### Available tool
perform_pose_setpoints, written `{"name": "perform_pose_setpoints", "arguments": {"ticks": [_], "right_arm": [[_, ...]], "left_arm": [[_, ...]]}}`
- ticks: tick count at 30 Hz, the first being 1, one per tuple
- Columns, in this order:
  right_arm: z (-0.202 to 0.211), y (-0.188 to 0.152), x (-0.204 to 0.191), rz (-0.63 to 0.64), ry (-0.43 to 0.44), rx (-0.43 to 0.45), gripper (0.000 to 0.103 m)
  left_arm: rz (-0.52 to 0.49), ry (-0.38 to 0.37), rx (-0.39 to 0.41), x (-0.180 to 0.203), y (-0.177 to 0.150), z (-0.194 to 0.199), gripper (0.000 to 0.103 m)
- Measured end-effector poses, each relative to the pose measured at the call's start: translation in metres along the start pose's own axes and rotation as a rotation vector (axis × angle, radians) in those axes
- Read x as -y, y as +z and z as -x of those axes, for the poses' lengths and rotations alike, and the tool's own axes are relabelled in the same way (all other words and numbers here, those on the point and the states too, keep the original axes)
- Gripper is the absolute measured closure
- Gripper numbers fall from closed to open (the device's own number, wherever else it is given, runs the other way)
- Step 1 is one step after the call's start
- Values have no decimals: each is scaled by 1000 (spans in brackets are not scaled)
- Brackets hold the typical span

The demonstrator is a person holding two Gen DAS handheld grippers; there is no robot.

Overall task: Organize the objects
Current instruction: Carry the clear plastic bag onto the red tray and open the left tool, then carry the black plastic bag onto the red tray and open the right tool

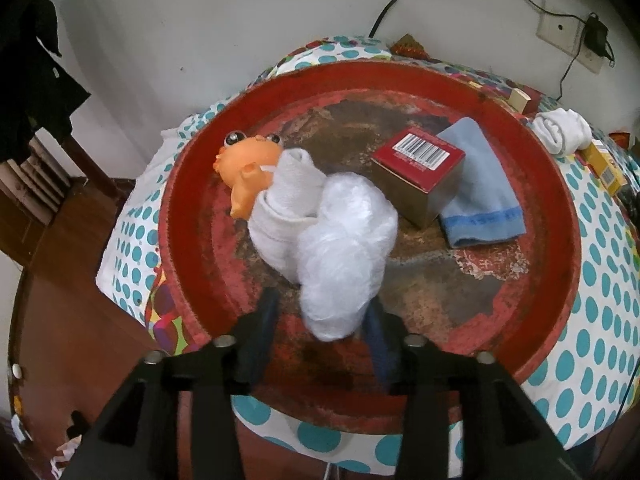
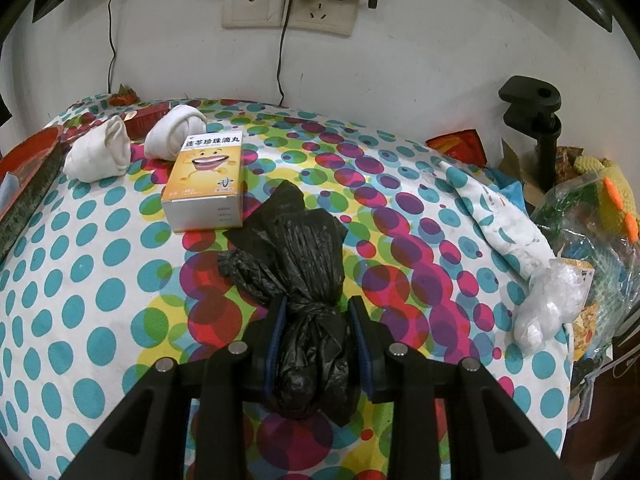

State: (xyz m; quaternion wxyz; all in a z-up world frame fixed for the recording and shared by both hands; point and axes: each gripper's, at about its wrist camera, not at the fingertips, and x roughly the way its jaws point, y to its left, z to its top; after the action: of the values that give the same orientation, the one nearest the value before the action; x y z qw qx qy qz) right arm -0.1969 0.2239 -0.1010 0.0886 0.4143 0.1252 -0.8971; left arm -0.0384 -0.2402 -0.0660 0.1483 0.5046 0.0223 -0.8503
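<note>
Between the closed fingers of the right gripper (image 2: 318,332) a knotted black bag (image 2: 298,264) lies lengthwise, pointing away, with the red tray (image 2: 24,152) far left of it. Over that tray (image 1: 188,216), the left gripper (image 1: 320,320) stands open around a white plastic bundle (image 1: 348,248), beside a box (image 1: 420,172), blue cloth (image 1: 476,196), rolled sock (image 1: 284,204) and orange toy (image 1: 250,168).

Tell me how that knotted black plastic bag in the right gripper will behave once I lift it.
The black bag is thin crumpled film, so it will probably droop beyond the right gripper, which pinches it near the knot. It looks light. The film may slip, but the knot should help it catch.
</note>
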Motion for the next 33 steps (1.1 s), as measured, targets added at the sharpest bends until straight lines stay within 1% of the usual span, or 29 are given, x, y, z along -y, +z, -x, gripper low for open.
{"name": "perform_pose_setpoints", "arguments": {"ticks": [3, 5, 8, 11, 13, 16, 19, 21, 25, 29, 33], "right_arm": [[0, 0, 1, 0, 0, 0, 71], [0, 0, 0, 2, -3, 0, 71], [1, 1, -1, 10, -12, 1, 71], [1, 1, -2, 15, -17, 2, 71], [1, 1, -3, 15, -17, 2, 71], [1, 1, -4, 27, -32, 3, 71], [1, 1, -8, 33, -52, 3, 71], [1, 2, -8, 18, -63, -4, 71], [1, 3, -11, -11, -90, -17, 73], [2, 3, -15, -31, -125, -24, 73], [7, 3, -21, -55, -119, -22, 73]], "left_arm": [[-19, 3, 23, 0, -2, 7, 39], [-29, 4, 37, -1, -3, 12, 35], [-39, 9, 56, -1, -5, 20, 33], [-11, -10, 73, -8, -6, 29, 30], [7, -8, 84, -12, -6, 33, 30], [38, 14, 111, -21, -7, 39, 26], [66, 78, 117, -29, -7, 38, 21], [85, 72, 127, -34, -9, 36, 17], [123, 52, 123, -42, -13, 32, 15], [117, 65, 130, -44, -18, 30, 14], [142, 56, 128, -49, -24, 25, 13]]}}
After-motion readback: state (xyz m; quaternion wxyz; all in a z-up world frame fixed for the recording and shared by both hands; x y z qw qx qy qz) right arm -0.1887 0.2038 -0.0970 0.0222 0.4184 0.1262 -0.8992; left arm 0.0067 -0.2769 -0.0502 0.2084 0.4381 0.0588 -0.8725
